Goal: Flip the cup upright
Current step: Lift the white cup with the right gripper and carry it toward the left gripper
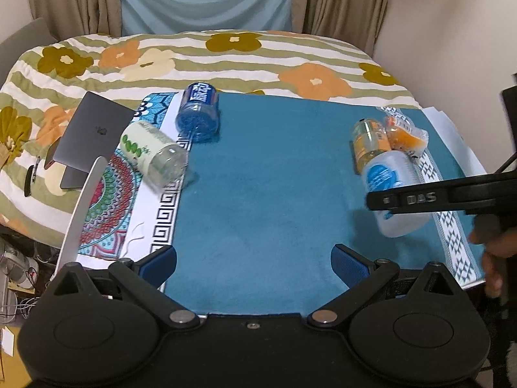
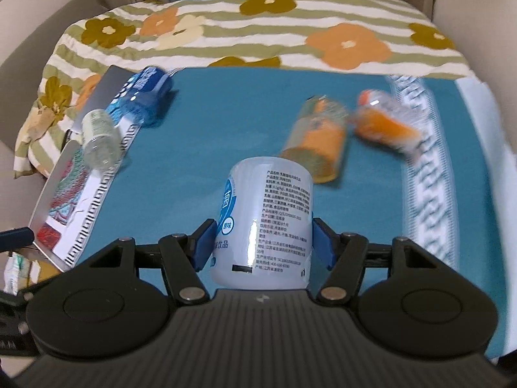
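Right gripper [image 2: 263, 242] clamped on white cup [image 2: 263, 223], lying near right edge of mat [image 1: 258, 194], beside orange bottle [image 1: 368, 142]. Left gripper [image 1: 253, 260] spread wide, holding nothing. Step: grasp done, flip pending. Next: lift, rotate wrist, set upright.

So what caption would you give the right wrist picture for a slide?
Right gripper clamps a white cup over the blue mat, other cups lying around.

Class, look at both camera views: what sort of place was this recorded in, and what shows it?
Probably a bedroom at home: a bed under a flowered quilt, drawn curtains behind, and a laptop lying on the quilt beside the blue-covered table.
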